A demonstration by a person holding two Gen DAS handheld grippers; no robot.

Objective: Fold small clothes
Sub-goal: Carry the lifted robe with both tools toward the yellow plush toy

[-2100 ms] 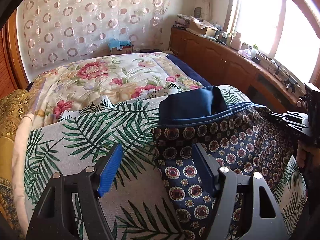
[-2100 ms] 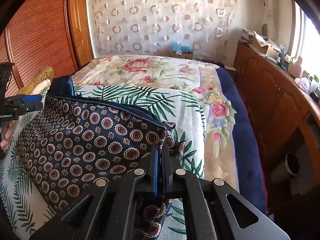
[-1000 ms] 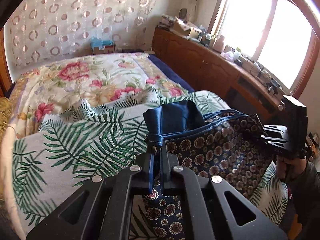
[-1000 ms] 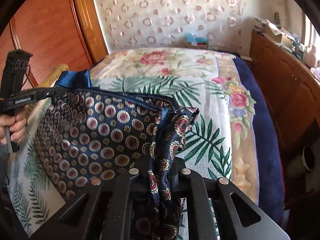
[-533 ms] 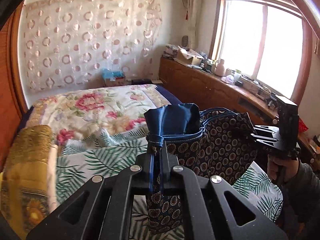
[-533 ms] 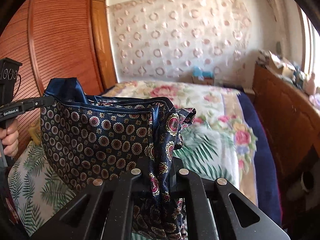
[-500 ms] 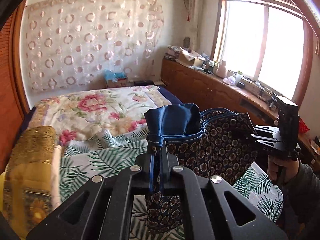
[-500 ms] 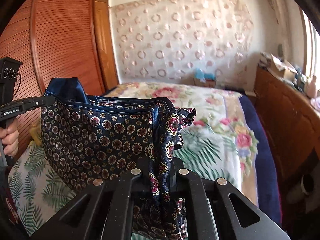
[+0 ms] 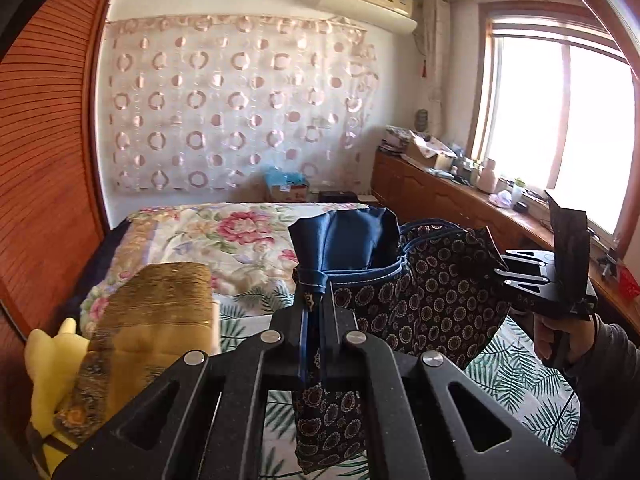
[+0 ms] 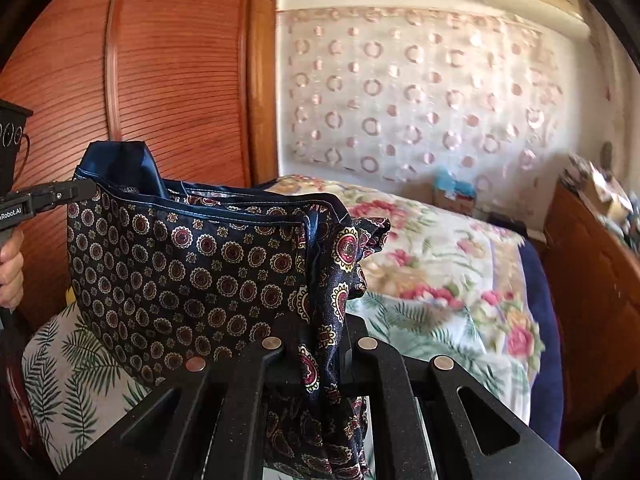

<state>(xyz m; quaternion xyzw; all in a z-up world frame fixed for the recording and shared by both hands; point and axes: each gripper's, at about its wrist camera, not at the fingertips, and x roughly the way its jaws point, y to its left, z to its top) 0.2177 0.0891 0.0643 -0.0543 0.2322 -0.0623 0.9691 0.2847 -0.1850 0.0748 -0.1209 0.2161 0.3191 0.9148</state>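
- My left tool (image 9: 316, 320) was clamped narrow on one top corner of the patterned shorts (image 9: 432, 292), right at the plain blue waistband.
- My right tool (image 10: 320, 344) was pinched tight on the opposite corner, with a bunch of loose cloth gathered between its pads.
- The shorts hung stretched between the two tools, above the bed (image 10: 440, 264), with the lower part sagging toward the palm-leaf sheet (image 10: 68, 360).
- What could have gone wrong: the cloth looked silky, so I judged a corner might slip free if I pulled the tools further apart.
- The right grip held a thick bunch and not a clean edge; a fold laid from there would likely come out crooked.
- The blue lining (image 9: 344, 236) stood turned up at the left corner, and I thought it could stay flipped out when the shorts were laid down.
- The gold cushion (image 9: 160, 312) and yellow soft toy (image 9: 52, 364) sat near the left side; lowering there might have draped the cloth over them.
- Only the left view showed the window (image 9: 560, 132), the cluttered sideboard (image 9: 448, 196), the cushion and my right hand (image 9: 556, 340) on its handle.
- Only the right view showed the face of the shorts spread wide, the wooden wardrobe doors (image 10: 168, 80) and my left hand (image 10: 10, 268).
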